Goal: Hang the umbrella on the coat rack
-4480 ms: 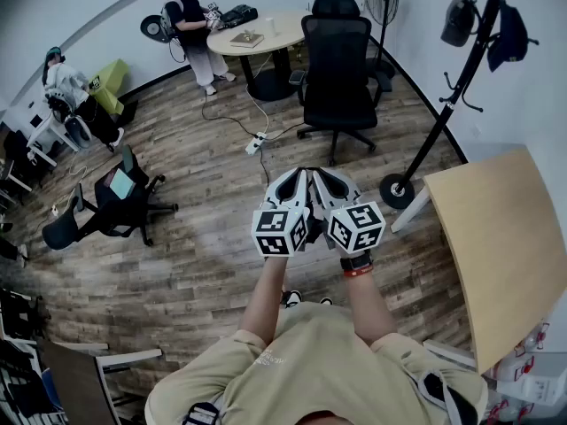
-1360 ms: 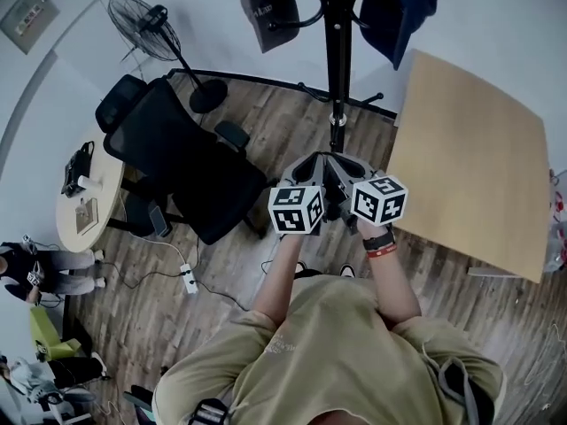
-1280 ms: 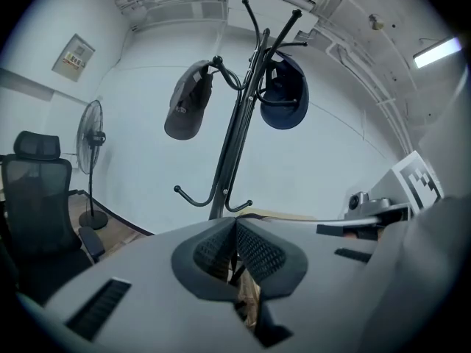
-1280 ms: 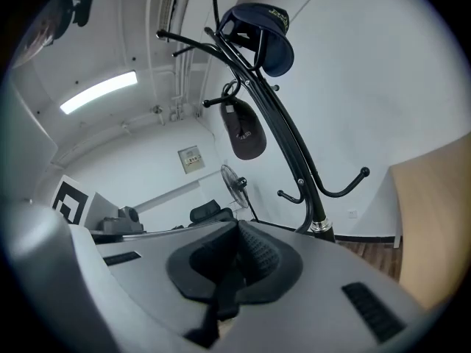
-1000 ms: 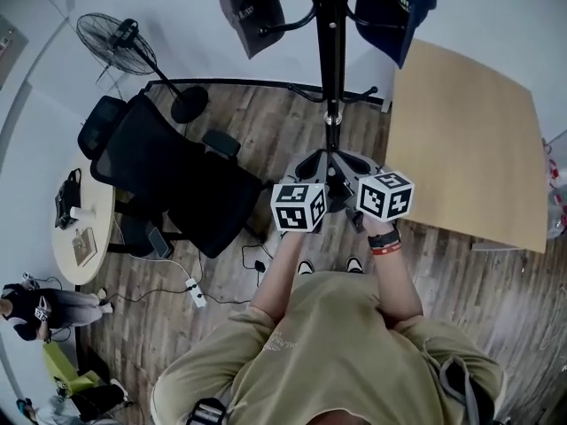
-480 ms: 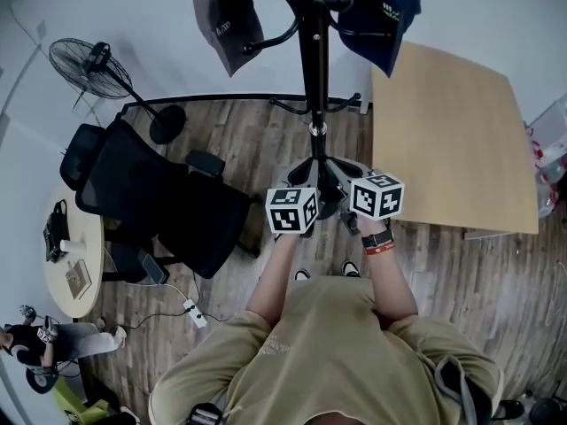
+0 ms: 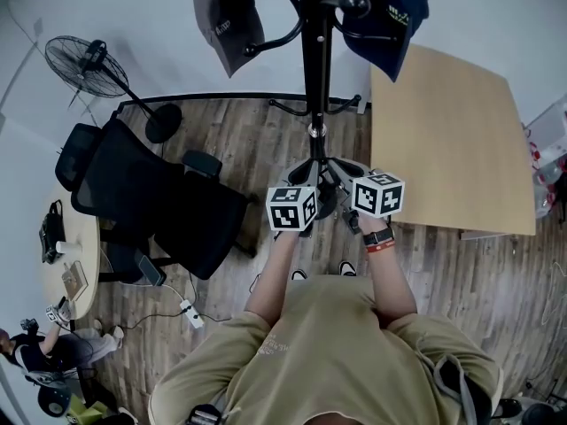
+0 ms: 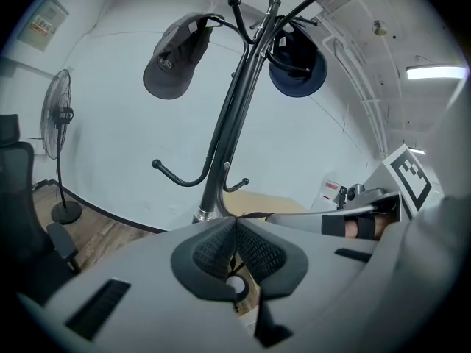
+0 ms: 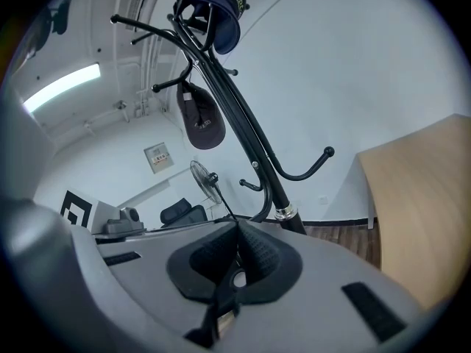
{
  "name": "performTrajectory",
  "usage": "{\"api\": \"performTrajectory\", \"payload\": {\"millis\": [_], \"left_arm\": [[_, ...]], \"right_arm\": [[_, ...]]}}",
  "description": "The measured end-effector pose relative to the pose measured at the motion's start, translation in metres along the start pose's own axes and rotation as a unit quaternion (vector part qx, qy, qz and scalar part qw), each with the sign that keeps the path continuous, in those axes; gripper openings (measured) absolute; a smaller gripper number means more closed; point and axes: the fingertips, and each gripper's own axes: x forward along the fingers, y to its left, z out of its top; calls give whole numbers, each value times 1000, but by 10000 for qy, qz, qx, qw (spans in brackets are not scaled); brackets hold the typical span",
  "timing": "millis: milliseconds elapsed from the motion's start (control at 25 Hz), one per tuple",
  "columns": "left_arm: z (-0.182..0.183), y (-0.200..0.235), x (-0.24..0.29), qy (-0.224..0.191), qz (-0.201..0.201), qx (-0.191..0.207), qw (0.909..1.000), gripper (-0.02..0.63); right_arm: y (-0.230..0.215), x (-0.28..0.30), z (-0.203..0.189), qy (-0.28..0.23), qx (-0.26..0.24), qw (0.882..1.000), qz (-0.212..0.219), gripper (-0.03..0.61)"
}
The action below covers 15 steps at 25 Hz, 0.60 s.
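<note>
- Left hand-held gripper [image 8: 235,230] and right hand-held gripper [image 9: 237,234], jaws pressed together, each pinch a thin dark strap [image 9: 219,307]; the umbrella itself is hidden beneath them.
- Coat rack [image 7: 316,78] stands just ahead, beside the tabletop [image 7: 452,140], bearing a grey cap [image 7: 226,16] and a navy cap [image 7: 385,16]; their print is unreadable.

The coat rack [image 7: 315,69] pole rises straight ahead, its base close underfoot. At the top, a grey cap [image 8: 175,57] fills a hook left of the pole and a navy cap [image 8: 296,68] one on the right, crowding that height. Lower down, a curved hook [image 8: 184,183] stands bare with open air around it, though its reach is hard to judge through the wide lens. The tabletop [image 7: 452,122] closes off the right side, a black office chair [image 7: 151,193] the left.
</note>
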Motion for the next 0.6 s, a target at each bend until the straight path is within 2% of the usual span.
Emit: {"api": "performTrajectory", "payload": {"millis": [200, 600], "left_arm": [[-2, 4, 6, 43, 21, -91, 9999, 24], [-4, 3, 16, 129, 48, 5, 9999, 25]], "right_arm": [[-4, 3, -1, 4, -33, 10000, 69, 15], [-17, 6, 2, 63, -82, 9999, 33, 15]]}}
